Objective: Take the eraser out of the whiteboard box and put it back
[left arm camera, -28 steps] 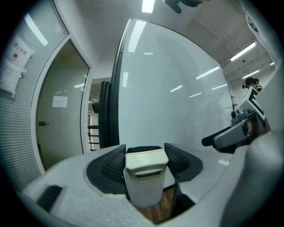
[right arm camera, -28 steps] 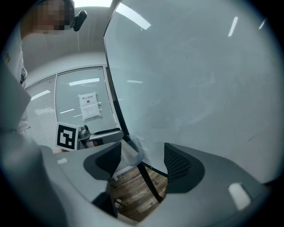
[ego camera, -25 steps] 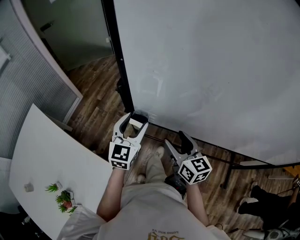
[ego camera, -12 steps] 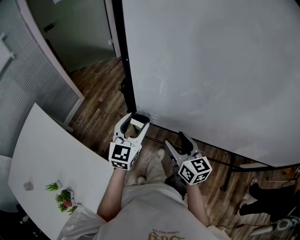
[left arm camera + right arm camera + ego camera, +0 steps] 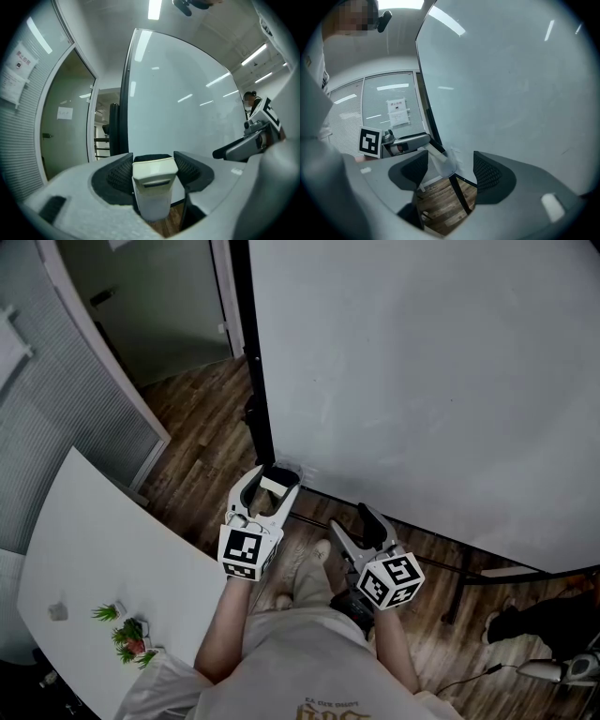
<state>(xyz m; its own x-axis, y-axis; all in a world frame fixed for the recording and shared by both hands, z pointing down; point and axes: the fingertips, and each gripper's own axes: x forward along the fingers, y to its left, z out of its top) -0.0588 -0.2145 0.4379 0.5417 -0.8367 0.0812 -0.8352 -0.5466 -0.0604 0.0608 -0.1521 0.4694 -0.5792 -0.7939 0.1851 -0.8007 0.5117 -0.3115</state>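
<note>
A white eraser point(image 5: 273, 486) point(image 5: 153, 192) stands upright between the jaws of my left gripper point(image 5: 271, 481) point(image 5: 153, 158), which is shut on it. The gripper points level at the lower left corner of the whiteboard point(image 5: 422, 371). Just beyond the eraser, a small clear box point(image 5: 290, 469) point(image 5: 443, 164) hangs at that corner. My right gripper point(image 5: 352, 521) point(image 5: 451, 171) hovers to the right of the left one and a little nearer to me. It is open, and only the floor and the box show between its jaws.
The whiteboard's black frame post point(image 5: 253, 381) runs up on the left, and its stand bar point(image 5: 469, 568) crosses the wooden floor. A white table point(image 5: 84, 559) with small plants point(image 5: 127, 638) is at the lower left. A person in dark clothes point(image 5: 553, 620) is at the lower right.
Both grippers have kept still, and the eraser stays in the left one. The head view has drifted slightly, and the person at the lower right has shifted.
</note>
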